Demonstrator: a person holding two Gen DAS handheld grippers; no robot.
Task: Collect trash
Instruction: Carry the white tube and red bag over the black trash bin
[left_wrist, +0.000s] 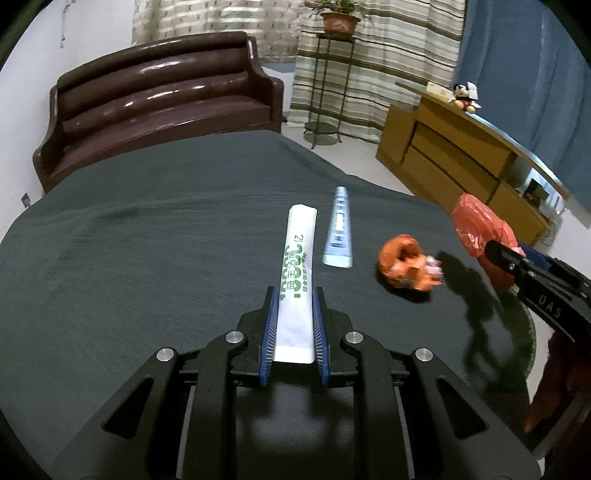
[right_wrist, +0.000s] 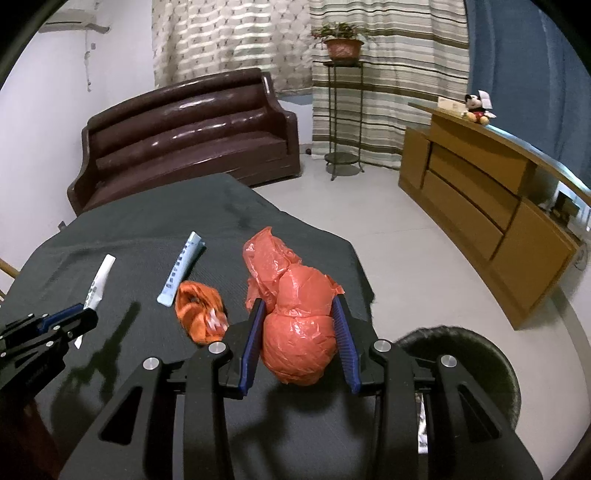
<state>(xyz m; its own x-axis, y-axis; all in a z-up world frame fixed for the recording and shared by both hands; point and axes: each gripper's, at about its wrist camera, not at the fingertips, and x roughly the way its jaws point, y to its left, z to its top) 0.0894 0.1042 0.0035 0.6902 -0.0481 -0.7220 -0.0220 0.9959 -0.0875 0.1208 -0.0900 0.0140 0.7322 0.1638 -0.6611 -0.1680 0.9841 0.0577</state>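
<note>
My left gripper is shut on a long white packet with green print, its far end pointing away over the dark table. My right gripper is shut on a bunched red plastic bag, held above the table's right edge; the bag also shows in the left wrist view. A crumpled orange wrapper lies on the table between the grippers, also in the right wrist view. A pale blue tube lies flat beside the white packet, and shows in the right wrist view.
The table is covered with a dark grey cloth. A round dark bin stands on the floor at the table's right, below my right gripper. A brown sofa stands behind, a wooden cabinet at right.
</note>
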